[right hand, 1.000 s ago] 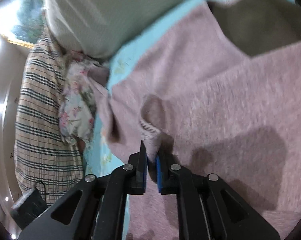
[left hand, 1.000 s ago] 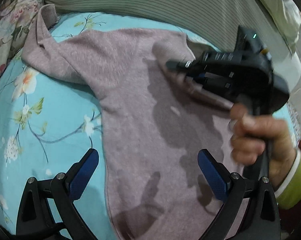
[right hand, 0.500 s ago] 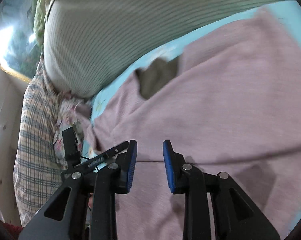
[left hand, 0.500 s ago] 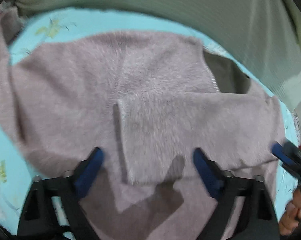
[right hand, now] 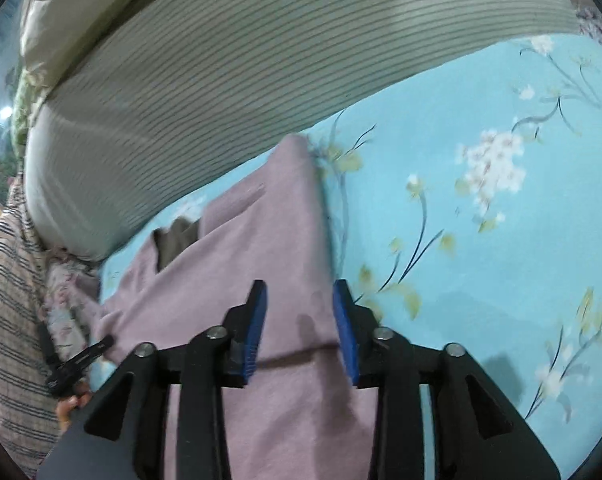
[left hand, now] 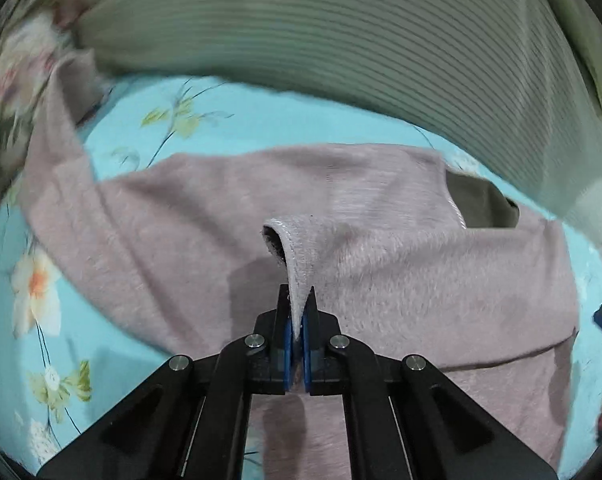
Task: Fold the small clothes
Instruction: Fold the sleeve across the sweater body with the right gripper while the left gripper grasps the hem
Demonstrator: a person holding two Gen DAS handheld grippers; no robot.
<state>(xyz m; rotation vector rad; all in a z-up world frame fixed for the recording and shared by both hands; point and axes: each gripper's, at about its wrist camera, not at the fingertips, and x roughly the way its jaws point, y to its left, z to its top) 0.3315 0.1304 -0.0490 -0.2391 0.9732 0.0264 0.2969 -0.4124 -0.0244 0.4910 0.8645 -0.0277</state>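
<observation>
A fuzzy mauve sweater [left hand: 401,248] lies on a turquoise floral bedsheet [left hand: 45,300]. One sleeve is folded across its body and the other sleeve [left hand: 57,132] stretches to the far left. My left gripper [left hand: 296,312] is shut on the cuff [left hand: 297,256] of the folded sleeve, lifting it slightly. In the right wrist view my right gripper [right hand: 299,320] is open and empty, just above the right side of the sweater [right hand: 261,240]. The neck opening shows a dark lining [right hand: 177,240].
A large striped pillow [left hand: 341,48] lies along the far side of the sweater and also shows in the right wrist view [right hand: 221,60]. A plaid cloth [right hand: 9,300] and a floral fabric [left hand: 9,72] sit at the left. The sheet [right hand: 481,200] extends to the right.
My right gripper let go of the sleeve cuff after laying it across the body, opened and pulled back to the right. My left gripper closed on that cuff.
</observation>
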